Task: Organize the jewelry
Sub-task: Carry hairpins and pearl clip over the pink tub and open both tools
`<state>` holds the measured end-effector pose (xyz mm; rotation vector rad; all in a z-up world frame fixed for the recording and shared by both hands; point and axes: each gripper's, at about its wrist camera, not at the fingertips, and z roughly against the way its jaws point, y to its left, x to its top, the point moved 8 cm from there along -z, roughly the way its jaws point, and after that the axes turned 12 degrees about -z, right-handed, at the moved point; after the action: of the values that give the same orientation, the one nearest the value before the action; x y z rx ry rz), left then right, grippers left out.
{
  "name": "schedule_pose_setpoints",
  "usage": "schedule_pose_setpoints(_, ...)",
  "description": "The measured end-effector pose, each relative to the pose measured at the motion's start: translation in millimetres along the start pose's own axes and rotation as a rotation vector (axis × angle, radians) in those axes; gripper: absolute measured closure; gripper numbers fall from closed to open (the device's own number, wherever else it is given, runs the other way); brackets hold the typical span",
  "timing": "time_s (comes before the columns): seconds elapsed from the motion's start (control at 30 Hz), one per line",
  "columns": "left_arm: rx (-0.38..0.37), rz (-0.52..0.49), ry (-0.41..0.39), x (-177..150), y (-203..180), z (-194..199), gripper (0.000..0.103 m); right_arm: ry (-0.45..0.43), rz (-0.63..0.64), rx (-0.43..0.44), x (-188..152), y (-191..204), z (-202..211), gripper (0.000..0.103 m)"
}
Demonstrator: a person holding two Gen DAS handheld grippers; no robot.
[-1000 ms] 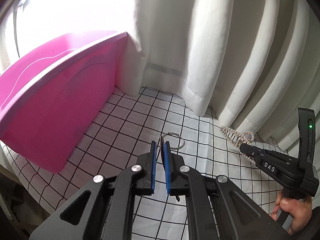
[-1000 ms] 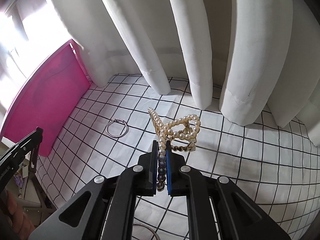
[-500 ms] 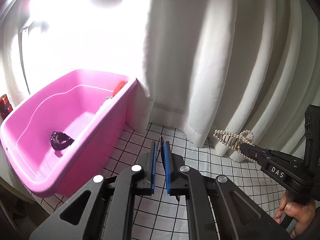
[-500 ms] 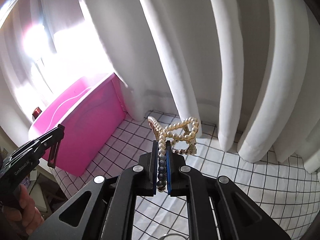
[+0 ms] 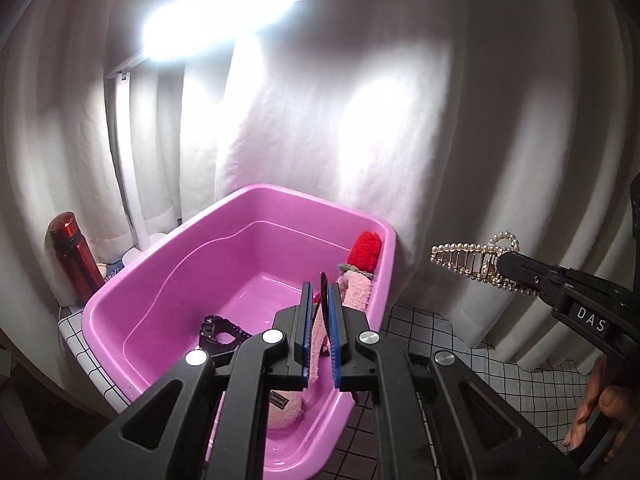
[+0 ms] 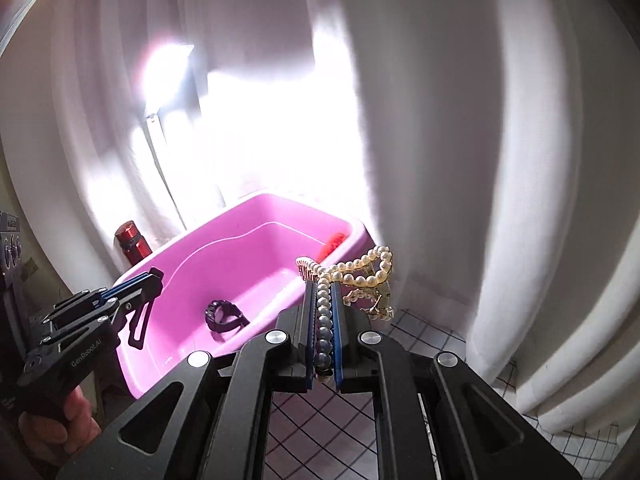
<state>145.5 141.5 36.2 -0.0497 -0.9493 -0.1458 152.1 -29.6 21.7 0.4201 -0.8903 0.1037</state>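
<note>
My left gripper [image 5: 323,292] is shut on a thin dark ring-shaped piece [image 5: 323,285] and hangs over the near right part of the pink tub [image 5: 168,272]. My right gripper [image 6: 324,292] is shut on a pearl hair claw [image 6: 360,276], held in the air right of the tub [image 6: 176,264]; the claw also shows in the left wrist view [image 5: 468,258]. In the tub lie a dark watch [image 5: 220,330], a pink fuzzy piece [image 5: 356,288] and a red fuzzy piece [image 5: 365,249]. The watch also shows in the right wrist view [image 6: 222,316].
The tub stands at the left end of a table with a black-and-white checked cloth [image 5: 500,376]. White curtains [image 5: 400,120] hang close behind, backlit by a bright window. A red bottle [image 5: 74,258] stands left of the tub.
Both grippers have risen from the cloth with their pieces and swung left toward the tub. The tub's inside has come into view. The silver ring on the cloth is out of view.
</note>
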Motion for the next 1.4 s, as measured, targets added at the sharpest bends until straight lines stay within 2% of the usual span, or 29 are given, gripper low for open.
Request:
schedule_pose_setpoints(0.17, 0.050, 0.030, 0.022, -2.4, 41.2, -8.7, 0.095, 0.048, 0.055, 0.053, 10.3, 48.0, -37.0, 0.096)
schedule_pose_setpoints(0.4, 0.087, 0.059, 0.120, -18.1, 81.2, -33.9, 0.095, 0.146, 0.124, 0.062, 4.7, 92.2, -92.3, 0.096)
schedule_pose_setpoints(0.73, 0.091, 0.072, 0.263, -43.3, 102.0, -71.1, 0.095, 0.267, 0.091, 0.024, -7.7, 88.7, -146.0, 0.096)
schedule_pose_setpoints(0.9, 0.091, 0.074, 0.306, -52.4, 105.7, -82.2, 0.092, 0.298, 0.076, -0.022, -12.1, 79.2, -159.2, 0.096)
schedule_pose_setpoints(0.93, 0.094, 0.076, 0.310, -53.6, 106.7, -82.8, 0.089, 0.309, 0.074, -0.028, -13.7, 77.6, -161.3, 0.096)
schedule_pose_setpoints(0.97, 0.097, 0.077, 0.313, -54.4, 107.5, -82.7, 0.076, 0.319, 0.070, -0.035, -14.9, 75.8, -163.2, 0.096)
schedule_pose_setpoints(1.0, 0.107, 0.078, 0.312, -54.7, 108.8, -81.8, 0.053, 0.316, 0.067, -0.048, -15.1, 73.7, -163.9, 0.095)
schedule_pose_setpoints(1.03, 0.123, 0.081, 0.309, -54.3, 111.1, -80.1, 0.039, 0.304, 0.066, -0.059, -13.6, 72.2, -163.5, 0.094)
schedule_pose_setpoints(1.07, 0.134, 0.084, 0.295, -53.2, 113.8, -77.5, 0.024, 0.298, 0.067, -0.068, -12.0, 71.5, -162.9, 0.083)
schedule_pose_setpoints(1.1, 0.140, 0.087, 0.277, -51.5, 115.4, -74.2, 0.022, 0.287, 0.067, -0.074, -9.7, 70.0, -161.2, 0.068)
schedule_pose_setpoints(1.13, 0.146, 0.084, 0.273, -50.1, 116.6, -72.7, 0.022, 0.274, 0.068, -0.077, -7.3, 69.4, -158.9, 0.063)
schedule_pose_setpoints(1.4, 0.171, 0.098, 0.289, -53.7, 124.1, -66.1, 0.015, 0.249, 0.060, -0.063, -5.1, 74.8, -148.0, 0.063)
